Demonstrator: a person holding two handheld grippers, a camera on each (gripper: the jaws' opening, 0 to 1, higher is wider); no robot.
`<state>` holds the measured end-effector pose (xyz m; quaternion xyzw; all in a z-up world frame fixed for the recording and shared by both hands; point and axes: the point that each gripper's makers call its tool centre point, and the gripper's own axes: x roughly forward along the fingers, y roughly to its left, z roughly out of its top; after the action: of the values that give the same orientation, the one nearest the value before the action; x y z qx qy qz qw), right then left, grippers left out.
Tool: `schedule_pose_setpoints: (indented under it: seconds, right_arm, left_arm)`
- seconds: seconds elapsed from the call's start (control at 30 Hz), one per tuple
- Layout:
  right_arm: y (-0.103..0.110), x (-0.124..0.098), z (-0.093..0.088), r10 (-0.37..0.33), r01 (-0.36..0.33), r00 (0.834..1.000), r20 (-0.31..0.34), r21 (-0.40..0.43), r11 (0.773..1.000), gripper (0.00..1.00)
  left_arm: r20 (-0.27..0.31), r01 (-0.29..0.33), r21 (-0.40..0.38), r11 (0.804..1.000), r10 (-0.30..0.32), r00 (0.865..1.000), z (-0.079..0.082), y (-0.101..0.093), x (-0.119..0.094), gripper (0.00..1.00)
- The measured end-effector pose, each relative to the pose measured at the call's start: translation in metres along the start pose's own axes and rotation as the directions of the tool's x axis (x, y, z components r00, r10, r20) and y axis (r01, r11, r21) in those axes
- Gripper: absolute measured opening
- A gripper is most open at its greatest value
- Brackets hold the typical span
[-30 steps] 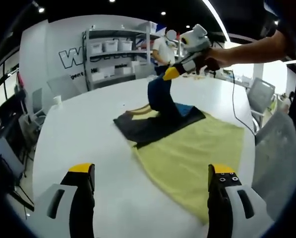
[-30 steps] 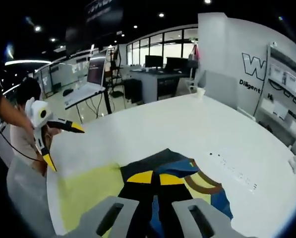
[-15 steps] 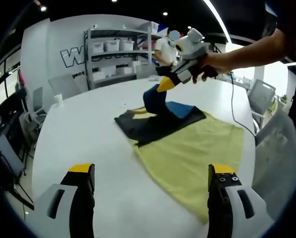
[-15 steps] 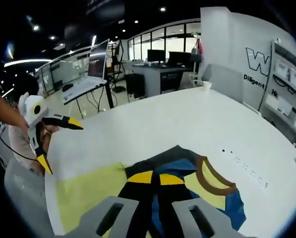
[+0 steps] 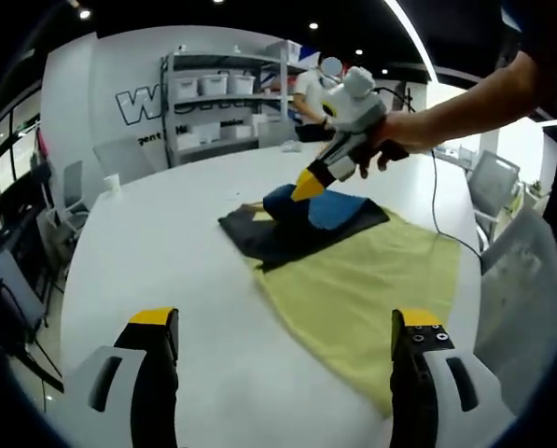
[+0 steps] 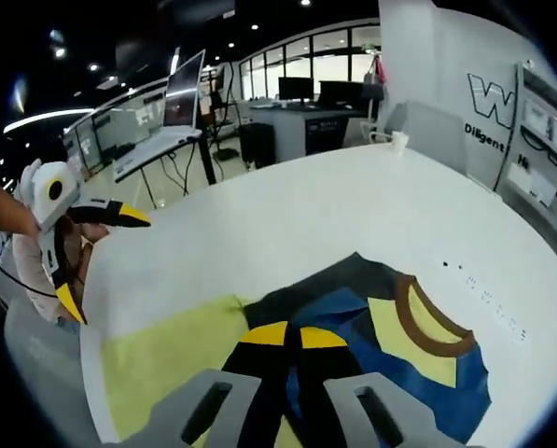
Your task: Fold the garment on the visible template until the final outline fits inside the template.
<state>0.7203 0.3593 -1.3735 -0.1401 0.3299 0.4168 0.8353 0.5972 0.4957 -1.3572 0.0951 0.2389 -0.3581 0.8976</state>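
Left gripper view: own left tongs (image 5: 283, 341) spread wide over the white surface (image 5: 166, 243), nothing between the yellow-tipped jaws, same pose as half a second ago. Across the surface, right tongs (image 5: 308, 185) lower than before, tips now close above the garment (image 5: 297, 222) and pinched on a blue fold of it; fold no longer drawn up in a tall peak, now a low hump. Garment dark and blue, lying over the far end of the yellow template (image 5: 362, 289), one edge spilling past it onto bare surface. Held by a hand (image 5: 390, 140) reaching in from the right. Behind, shelving (image 5: 224, 103) carrying white bins (image 5: 208, 86); contents of bins not discernible. Person (image 5: 311, 89) standing beside the shelving.

Right gripper view: right tongs (image 6: 285, 341) closed on the garment (image 6: 390, 359), dark cloth caught between the jaws. More of the garment spread than before: blue panel, yellow panel and brown collar (image 6: 427, 322) now lying flatter and wider. Yellow template (image 6: 166, 364) showing left of the garment. Left tongs (image 6: 96, 257) at far left, spread wide, off the surface edge. Laptop (image 6: 171, 121) on a stand further back.
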Motion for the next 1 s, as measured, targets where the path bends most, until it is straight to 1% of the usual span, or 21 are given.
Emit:
schedule_pose_setpoints:
  seconds: [0.17, 0.23, 0.3, 0.37, 0.43, 0.5, 0.57, 0.6, 0.7, 0.93, 1.0]
  right_arm:
    - [-0.002, 0.009, -0.007, -0.007, 0.008, 1.000, -0.021, 0.026, 1.000, 0.00]
    - [0.000, 0.012, -0.008, -0.002, 0.002, 1.000, -0.023, 0.032, 0.999, 0.00]
    - [0.003, 0.016, -0.010, 0.000, 0.001, 1.000, -0.031, 0.019, 1.000, 0.00]
    - [0.006, 0.018, -0.010, 0.006, -0.006, 1.000, -0.022, 0.008, 1.000, 0.00]
    - [0.009, 0.021, -0.012, 0.013, -0.013, 0.999, -0.032, -0.001, 1.000, 0.00]
    - [0.012, 0.023, -0.012, 0.016, -0.017, 0.999, -0.033, -0.025, 1.000, 0.00]
    - [0.014, 0.023, -0.012, 0.021, -0.022, 0.999, -0.030, -0.024, 0.999, 0.00]
    - [0.015, 0.024, -0.009, 0.033, -0.033, 0.999, -0.018, -0.018, 0.999, 0.00]
    - [0.017, 0.024, -0.008, 0.038, -0.038, 0.999, -0.012, -0.010, 0.999, 0.07]
    - [0.012, 0.017, -0.006, 0.033, -0.034, 0.999, -0.007, -0.015, 0.999, 0.10]
    - [0.011, 0.013, -0.006, 0.031, -0.031, 1.000, 0.003, -0.012, 0.999, 0.13]
  left_arm:
    - [0.004, 0.000, -0.003, 1.000, 0.000, 1.000, 0.002, 0.001, 0.002, 0.99]
    - [0.006, -0.001, -0.002, 1.000, 0.001, 1.000, 0.002, 0.001, 0.002, 0.99]
    - [0.008, -0.001, -0.005, 1.000, 0.001, 1.000, 0.002, 0.002, 0.002, 0.99]
    - [0.005, 0.000, -0.002, 1.000, 0.000, 1.000, 0.001, 0.002, 0.001, 0.99]
    - [0.001, -0.001, -0.001, 1.000, 0.001, 1.000, 0.000, 0.003, 0.000, 0.99]
    - [0.001, -0.003, -0.004, 1.000, 0.003, 1.000, -0.001, 0.004, 0.000, 0.99]
    - [0.002, -0.007, -0.008, 1.000, 0.007, 1.000, -0.002, 0.005, -0.001, 0.99]
    - [0.001, -0.008, -0.011, 1.000, 0.008, 1.000, -0.003, 0.005, -0.002, 0.99]
    - [-0.002, -0.009, -0.009, 1.000, 0.009, 1.000, -0.003, 0.005, -0.002, 0.99]
    - [-0.003, -0.006, -0.005, 1.000, 0.006, 1.000, -0.002, 0.004, -0.002, 0.98]
    - [-0.001, -0.007, -0.003, 1.000, 0.007, 1.000, -0.001, 0.005, -0.001, 0.99]
